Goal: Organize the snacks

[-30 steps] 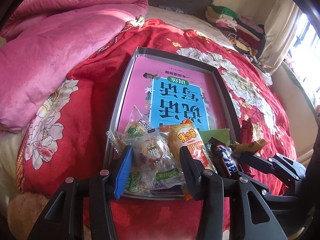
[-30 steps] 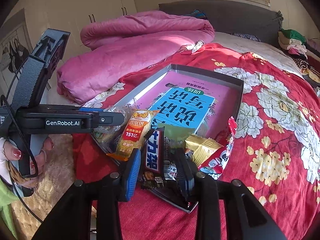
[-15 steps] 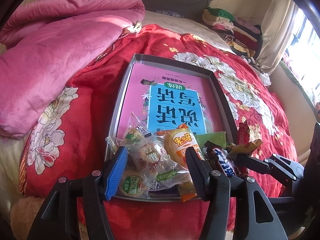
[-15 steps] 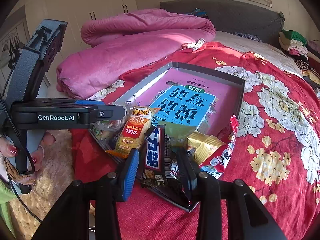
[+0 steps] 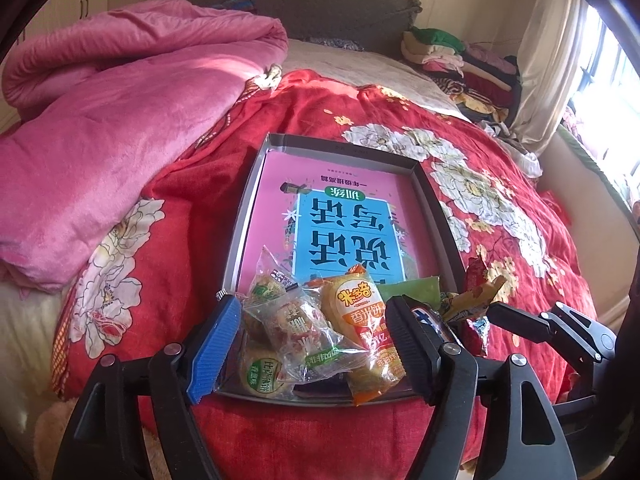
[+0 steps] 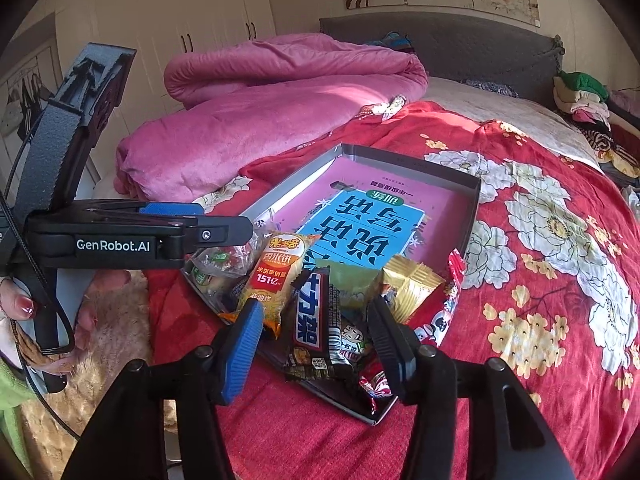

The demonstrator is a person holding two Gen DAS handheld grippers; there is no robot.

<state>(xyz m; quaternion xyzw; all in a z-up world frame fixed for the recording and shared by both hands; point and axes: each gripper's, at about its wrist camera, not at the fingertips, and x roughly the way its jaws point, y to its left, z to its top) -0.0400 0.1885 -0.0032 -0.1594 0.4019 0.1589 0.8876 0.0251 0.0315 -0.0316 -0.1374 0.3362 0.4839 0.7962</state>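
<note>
The left black plastic two-finger gripper (image 5: 314, 344) has one ribbed blue pad (image 5: 216, 346) and one black ribbed finger, with silver screw heads on its angular arms. The right black plastic two-finger gripper (image 6: 316, 336) is built alike. White "GenRobot.AI" lettering marks the left one's side, a black cable trails by, and the person's hand (image 6: 52, 320) shows red-painted nails and a green sleeve.

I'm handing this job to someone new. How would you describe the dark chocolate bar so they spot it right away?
On the red floral bedspread lies a shallow grey tray with a pink book inside. The snacks are heaped at its near end; the chocolate bar lies there beside the yellow rice-cracker pack. It is the only dark brown wrapper, with big white characters on blue.
</note>
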